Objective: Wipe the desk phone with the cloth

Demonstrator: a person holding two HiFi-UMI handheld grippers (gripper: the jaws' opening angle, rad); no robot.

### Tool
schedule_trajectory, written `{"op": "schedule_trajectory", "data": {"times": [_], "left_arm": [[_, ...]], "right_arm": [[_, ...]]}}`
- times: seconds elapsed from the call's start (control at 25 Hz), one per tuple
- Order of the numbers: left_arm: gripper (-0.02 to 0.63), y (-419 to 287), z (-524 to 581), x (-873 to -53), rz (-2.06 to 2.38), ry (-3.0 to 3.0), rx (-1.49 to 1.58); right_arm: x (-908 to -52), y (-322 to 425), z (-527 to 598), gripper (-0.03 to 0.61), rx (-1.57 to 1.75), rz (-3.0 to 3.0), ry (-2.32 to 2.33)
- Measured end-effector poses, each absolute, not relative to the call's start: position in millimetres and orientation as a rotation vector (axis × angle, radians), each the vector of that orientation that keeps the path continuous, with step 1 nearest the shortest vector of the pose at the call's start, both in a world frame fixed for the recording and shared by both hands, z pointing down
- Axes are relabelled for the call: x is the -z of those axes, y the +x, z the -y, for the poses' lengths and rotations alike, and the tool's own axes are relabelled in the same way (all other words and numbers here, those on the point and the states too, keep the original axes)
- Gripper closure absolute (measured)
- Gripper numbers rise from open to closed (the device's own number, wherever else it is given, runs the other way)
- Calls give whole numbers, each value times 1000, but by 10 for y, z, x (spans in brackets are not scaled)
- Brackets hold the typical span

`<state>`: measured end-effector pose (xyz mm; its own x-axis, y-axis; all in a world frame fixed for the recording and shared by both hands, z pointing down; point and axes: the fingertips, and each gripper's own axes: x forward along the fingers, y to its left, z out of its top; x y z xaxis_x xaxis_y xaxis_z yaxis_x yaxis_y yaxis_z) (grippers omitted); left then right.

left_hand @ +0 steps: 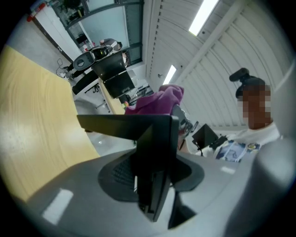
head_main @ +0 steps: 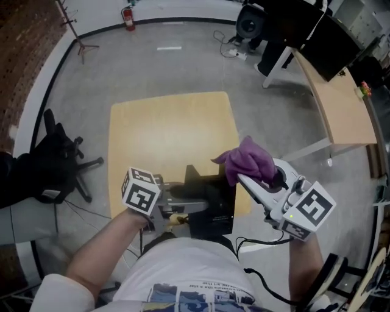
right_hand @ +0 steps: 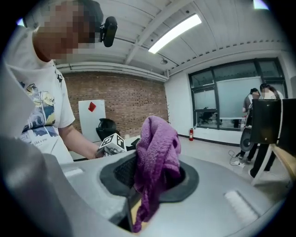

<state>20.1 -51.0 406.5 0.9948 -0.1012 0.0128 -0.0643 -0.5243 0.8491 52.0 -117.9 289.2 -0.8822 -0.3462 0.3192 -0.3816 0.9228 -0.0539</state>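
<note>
The black desk phone stands tipped on edge at the near side of a small wooden table. My left gripper is shut on it. In the left gripper view, the phone's thin black body is clamped upright between the jaws of the left gripper. Beyond it shows the purple cloth. My right gripper is shut on that bunched cloth, held just right of the phone's top. In the right gripper view the cloth hangs from the right gripper.
A black office chair stands left of the table. A long desk runs along the right, with a speaker and floor cables behind. A fire extinguisher stands by the far wall. People stand far off.
</note>
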Motion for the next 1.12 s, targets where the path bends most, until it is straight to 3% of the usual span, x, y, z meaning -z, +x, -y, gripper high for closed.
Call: {"op": "schedule_trajectory", "data": {"times": [0.68, 1.12], "left_arm": [[433, 485, 553, -4023, 121, 2146, 25], [433, 550, 786, -4086, 180, 2127, 33]], "right_arm": [[-3896, 405, 1757, 471, -414, 2586, 165], [-3105, 432, 1749, 471, -326, 2719, -29]]}}
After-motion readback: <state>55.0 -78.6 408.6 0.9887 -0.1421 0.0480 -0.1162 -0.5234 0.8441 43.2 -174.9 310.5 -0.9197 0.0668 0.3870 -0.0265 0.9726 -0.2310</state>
